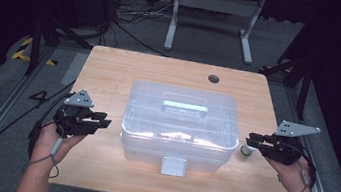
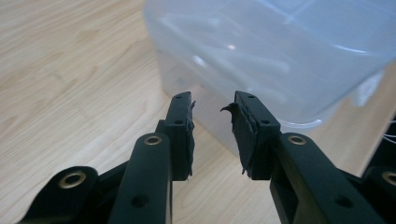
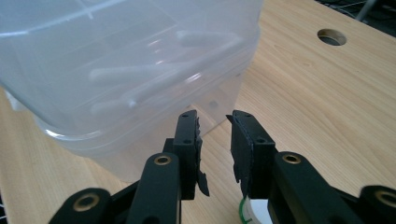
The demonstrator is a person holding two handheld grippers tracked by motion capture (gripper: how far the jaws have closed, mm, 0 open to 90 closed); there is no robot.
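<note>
High view | clear box [image 1: 179, 127] centred | left claw [image 1: 100, 121], right claw [image 1: 253, 139] flank it, gaping

Clear plastic box [image 1: 179, 127], lid apparently latched, sits upright at mid-table.

From my high view the pale wooden table [image 1: 111, 72] was brightly lit from above while the surrounding floor stayed dim. Glare streaked the clear plastic lidded box [image 1: 180, 122]. In both gripper views I saw soft focus and slight blur throughout.
</note>
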